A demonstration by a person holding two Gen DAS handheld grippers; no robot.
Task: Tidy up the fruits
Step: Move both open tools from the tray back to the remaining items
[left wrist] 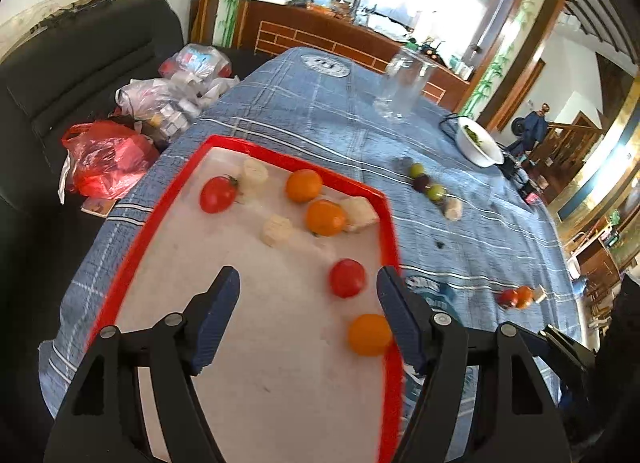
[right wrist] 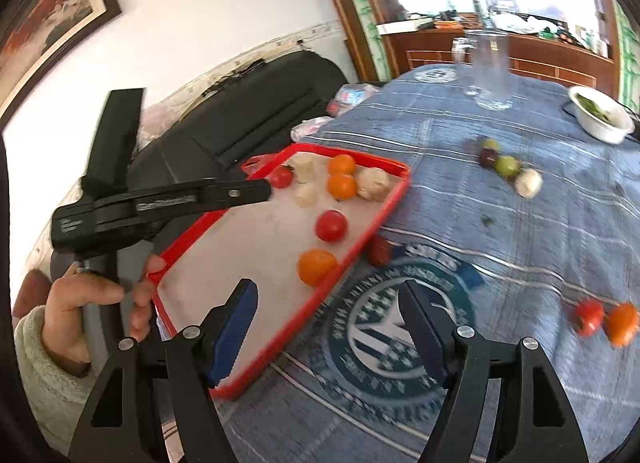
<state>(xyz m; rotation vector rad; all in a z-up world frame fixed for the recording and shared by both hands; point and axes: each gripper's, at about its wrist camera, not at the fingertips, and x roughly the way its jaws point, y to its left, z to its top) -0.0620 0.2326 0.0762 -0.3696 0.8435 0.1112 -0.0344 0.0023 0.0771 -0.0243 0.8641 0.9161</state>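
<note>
A: Grippers?
B: Left gripper (left wrist: pixel 308 291) and right gripper (right wrist: pixel 328 303) both gape wide, holding nothing.
A: Fruit?
B: On the tray (left wrist: pixel 390 223): two tomatoes (left wrist: pixel 347 277), three oranges (left wrist: pixel 369 334), three pale pieces (left wrist: pixel 277 230). More lie loose on the cloth (left wrist: pixel 304 103).
A: Handling?
B: Likely light, round, soft-skinned, prone to rolling. Grip across the widest part, gently.
</note>
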